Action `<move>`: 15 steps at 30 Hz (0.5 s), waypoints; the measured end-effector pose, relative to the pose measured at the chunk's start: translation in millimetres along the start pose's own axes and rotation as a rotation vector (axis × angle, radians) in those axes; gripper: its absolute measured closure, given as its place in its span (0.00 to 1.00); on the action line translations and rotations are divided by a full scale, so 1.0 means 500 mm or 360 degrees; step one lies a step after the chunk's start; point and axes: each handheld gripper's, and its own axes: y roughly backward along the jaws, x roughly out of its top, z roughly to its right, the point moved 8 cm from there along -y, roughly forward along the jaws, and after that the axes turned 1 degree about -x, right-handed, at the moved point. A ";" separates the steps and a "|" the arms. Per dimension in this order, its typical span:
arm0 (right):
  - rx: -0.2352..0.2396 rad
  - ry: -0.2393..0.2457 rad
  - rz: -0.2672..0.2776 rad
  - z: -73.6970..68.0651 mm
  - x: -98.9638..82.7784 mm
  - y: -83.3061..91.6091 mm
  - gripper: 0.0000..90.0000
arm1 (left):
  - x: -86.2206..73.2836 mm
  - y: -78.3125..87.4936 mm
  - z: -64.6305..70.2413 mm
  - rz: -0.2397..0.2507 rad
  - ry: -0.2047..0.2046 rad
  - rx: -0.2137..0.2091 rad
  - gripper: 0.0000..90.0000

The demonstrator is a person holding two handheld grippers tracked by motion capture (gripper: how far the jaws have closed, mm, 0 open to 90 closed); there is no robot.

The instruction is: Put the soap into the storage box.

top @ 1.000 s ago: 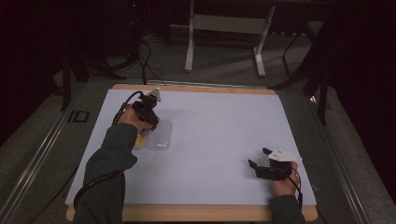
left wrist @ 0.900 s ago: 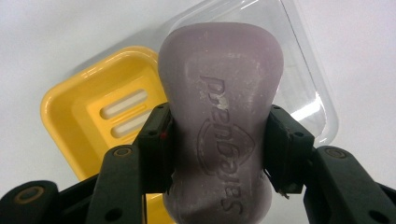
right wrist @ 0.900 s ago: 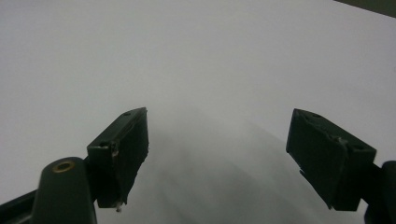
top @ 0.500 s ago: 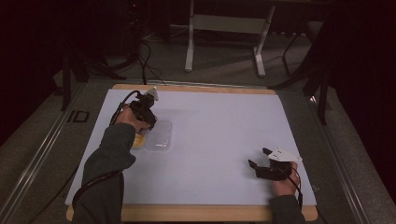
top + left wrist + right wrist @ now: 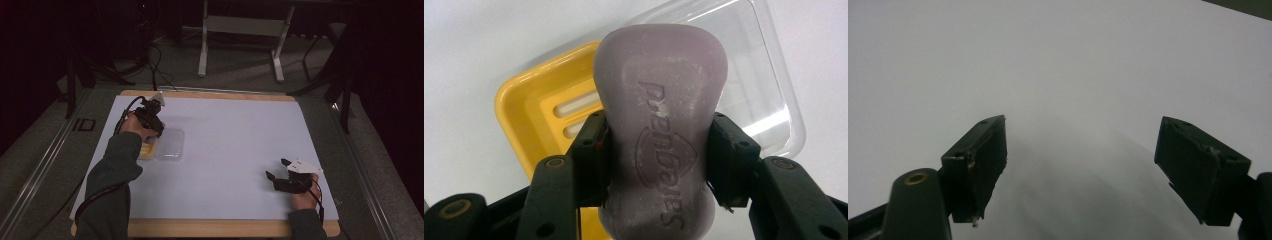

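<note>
My left gripper point(image 5: 659, 160) is shut on a purple bar of soap point(image 5: 659, 135), its jaws pressing the bar's narrow waist. The bar hangs above a yellow soap dish point(image 5: 544, 105) with slots in its bottom, and a clear plastic lid point(image 5: 754, 80) lies right beside the dish. In the high view the left gripper point(image 5: 150, 120) hovers at the left of the sheet over the yellow dish point(image 5: 148, 150) and the clear lid point(image 5: 170, 145). My right gripper point(image 5: 276, 170) rests near the front right, open, with nothing between its fingers point(image 5: 980, 160).
A white sheet point(image 5: 240, 135) covers the wooden table point(image 5: 210, 227). Metal stand legs point(image 5: 240, 40) and cables point(image 5: 155, 65) sit on the floor behind the table. A rail point(image 5: 45, 155) runs along the left side.
The left gripper has shifted slightly toward the far edge with the soap in it. The right gripper has stayed put.
</note>
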 end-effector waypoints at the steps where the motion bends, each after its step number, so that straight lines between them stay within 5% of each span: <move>1: 0.0000 0.0000 0.0000 0.000 0.000 0.000 0.23 | -0.001 0.000 -0.002 0.0001 0.0007 0.0002 0.56; 15: -0.0002 0.0003 -0.0002 0.000 0.000 0.000 0.23 | -0.011 0.000 -0.025 0.0035 0.0078 0.0005 0.56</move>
